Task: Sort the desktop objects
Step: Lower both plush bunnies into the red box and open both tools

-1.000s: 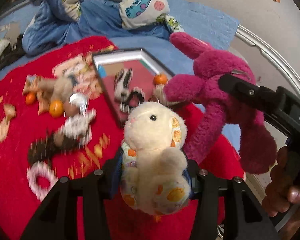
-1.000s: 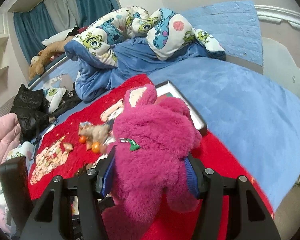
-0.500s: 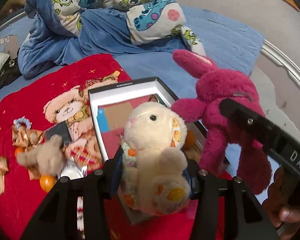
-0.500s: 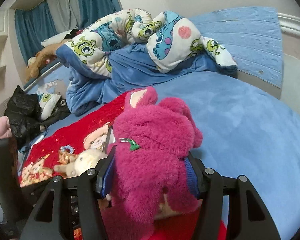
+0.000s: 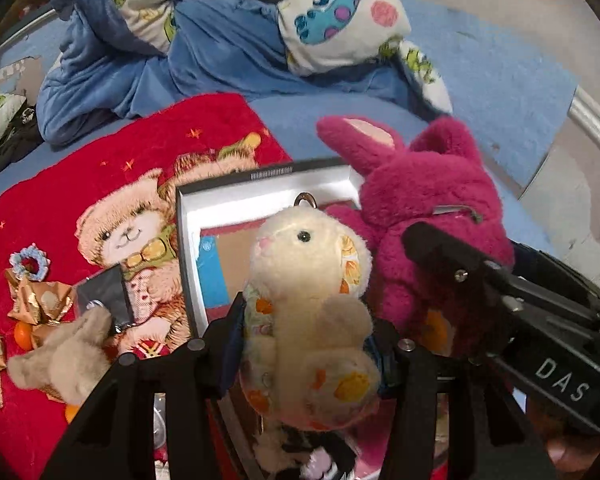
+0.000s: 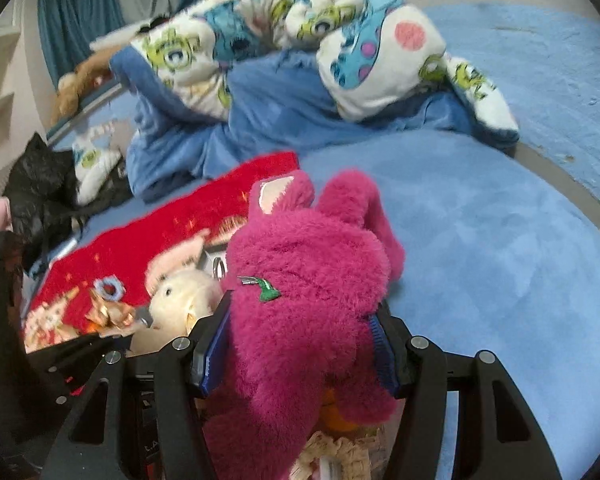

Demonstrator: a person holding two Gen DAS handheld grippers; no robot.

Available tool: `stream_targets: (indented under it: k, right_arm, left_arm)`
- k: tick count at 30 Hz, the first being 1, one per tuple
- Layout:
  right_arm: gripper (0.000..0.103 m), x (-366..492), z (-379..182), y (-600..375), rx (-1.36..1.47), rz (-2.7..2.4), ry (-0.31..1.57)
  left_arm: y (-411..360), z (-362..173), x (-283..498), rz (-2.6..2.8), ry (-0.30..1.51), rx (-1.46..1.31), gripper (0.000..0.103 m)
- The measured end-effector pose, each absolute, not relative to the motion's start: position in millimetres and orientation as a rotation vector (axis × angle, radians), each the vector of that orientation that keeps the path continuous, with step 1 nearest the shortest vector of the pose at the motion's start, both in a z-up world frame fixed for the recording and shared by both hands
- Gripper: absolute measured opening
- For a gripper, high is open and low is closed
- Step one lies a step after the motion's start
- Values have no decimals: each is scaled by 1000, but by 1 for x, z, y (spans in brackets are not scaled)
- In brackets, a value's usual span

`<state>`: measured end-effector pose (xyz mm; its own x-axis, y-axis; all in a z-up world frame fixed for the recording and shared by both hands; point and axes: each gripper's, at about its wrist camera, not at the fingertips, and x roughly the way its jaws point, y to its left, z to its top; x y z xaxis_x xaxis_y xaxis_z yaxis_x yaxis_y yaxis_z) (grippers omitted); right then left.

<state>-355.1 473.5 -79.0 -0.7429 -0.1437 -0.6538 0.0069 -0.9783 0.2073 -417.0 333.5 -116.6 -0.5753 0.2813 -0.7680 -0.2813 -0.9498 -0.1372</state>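
Observation:
My left gripper [image 5: 306, 344] is shut on a cream plush rabbit [image 5: 308, 280] with orange-patterned ears, held upright over an open white-rimmed box [image 5: 260, 188]. My right gripper [image 6: 298, 344] is shut on a magenta plush bunny [image 6: 300, 280]; the bunny [image 5: 424, 208] hangs over the box's right side in the left wrist view, beside the cream rabbit [image 6: 180, 294]. The box lies on a red teddy-bear blanket [image 5: 100, 168]. A small tan plush [image 5: 60, 356], gold wrappers [image 5: 40, 300] and a light-blue ring [image 5: 30, 258] lie left of the box.
A blue bedsheet [image 6: 480, 240] spreads to the right of the red blanket [image 6: 204, 208]. A rumpled monster-print duvet [image 5: 260, 12] is piled at the back. Black clothing [image 6: 44, 184] lies at the far left. A person's hand [image 5: 568, 448] grips the right tool at the lower right.
Both grippers have travelled across the red blanket with their toys and now hang over the open box. The scattered small items have slid left and down in view.

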Motion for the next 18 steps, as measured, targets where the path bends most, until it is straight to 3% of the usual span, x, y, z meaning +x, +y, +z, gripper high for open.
stream_targets:
  k: [5, 8, 18]
  right_arm:
    - [58, -366, -107, 471, 1207, -2768, -249]
    - [58, -366, -123, 476, 1236, -2755, -336]
    - [59, -358, -122, 479, 1193, -2781, -383]
  left_arm:
    - [342, -139, -414, 2537, 57, -1212, 53]
    - [348, -141, -410, 2542, 122, -1193, 54]
    - [344, -140, -407, 2521, 108, -1165, 54]
